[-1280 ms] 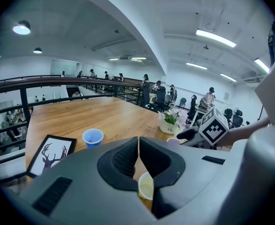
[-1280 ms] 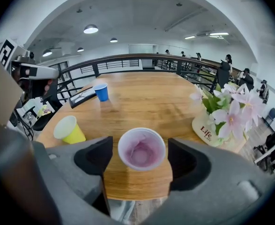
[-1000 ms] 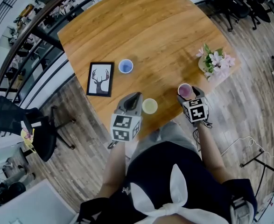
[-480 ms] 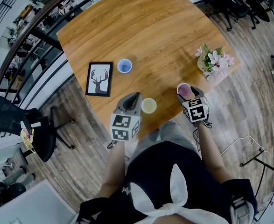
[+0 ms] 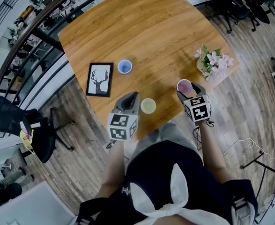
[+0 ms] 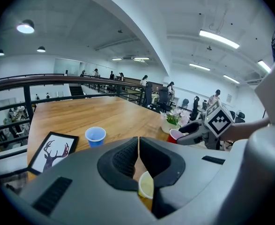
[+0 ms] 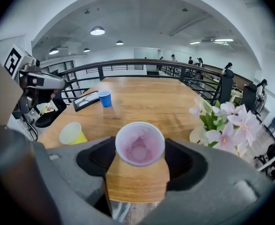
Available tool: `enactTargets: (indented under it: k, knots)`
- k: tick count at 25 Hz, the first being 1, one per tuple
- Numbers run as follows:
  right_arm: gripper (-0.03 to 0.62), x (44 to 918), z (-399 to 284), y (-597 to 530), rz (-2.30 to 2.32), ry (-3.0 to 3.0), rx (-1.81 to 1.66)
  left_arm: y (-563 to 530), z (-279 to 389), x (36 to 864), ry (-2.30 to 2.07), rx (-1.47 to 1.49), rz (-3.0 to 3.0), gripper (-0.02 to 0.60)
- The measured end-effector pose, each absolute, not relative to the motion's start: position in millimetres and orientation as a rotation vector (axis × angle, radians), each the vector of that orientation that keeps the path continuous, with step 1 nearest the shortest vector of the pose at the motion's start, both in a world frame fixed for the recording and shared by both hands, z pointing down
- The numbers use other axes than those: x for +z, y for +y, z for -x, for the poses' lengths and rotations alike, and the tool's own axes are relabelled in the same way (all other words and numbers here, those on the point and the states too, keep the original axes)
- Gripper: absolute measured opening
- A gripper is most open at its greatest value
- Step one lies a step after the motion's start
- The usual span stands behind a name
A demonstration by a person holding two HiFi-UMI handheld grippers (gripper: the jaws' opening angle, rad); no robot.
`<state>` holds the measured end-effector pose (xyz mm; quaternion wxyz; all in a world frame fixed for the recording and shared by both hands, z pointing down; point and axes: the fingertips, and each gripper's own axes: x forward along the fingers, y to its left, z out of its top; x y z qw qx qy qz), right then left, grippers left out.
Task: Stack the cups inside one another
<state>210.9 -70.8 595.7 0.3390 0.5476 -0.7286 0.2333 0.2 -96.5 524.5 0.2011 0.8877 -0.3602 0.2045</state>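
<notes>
My right tool (image 5: 186, 91) has just been closing its jaws and pinches the round, smooth pink cup (image 7: 140, 144). My left tool (image 6: 138, 156) is shut empty, ribbed pads (image 6: 121, 156) meeting, with the yellow cup (image 6: 146, 185) just beside its tip on the wood-grain worktop (image 5: 142, 32).

A large wooden table (image 5: 142, 32) stands on a floor (image 5: 81, 144) of grey-brown wood planks. Along one side of the table runs a dark railing (image 5: 32, 34) with a curved top rail. Black office chairs (image 5: 247, 6) stand near the far corner, and another black chair (image 5: 15, 118) stands at the left. The ceiling (image 7: 142, 18) is white, with round lamps (image 7: 97, 30) and long tube lights (image 6: 219, 39) lit.
</notes>
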Motion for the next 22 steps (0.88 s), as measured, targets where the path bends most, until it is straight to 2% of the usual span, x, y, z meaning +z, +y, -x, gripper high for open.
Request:
enactTargets:
  k: [12,22]
  knots:
    - [0.325,521.3,-196.8,-77.8,-1.425,-2.040,0.473,-95.1,13.3,516.6,-1.047,0.542,-2.454,0.026]
    - [0.325,500.7,-189.7,-73.2,-1.417,-2.081,0.433,-87.4,16.5,511.6,-1.062,0.543,-2.451,0.026]
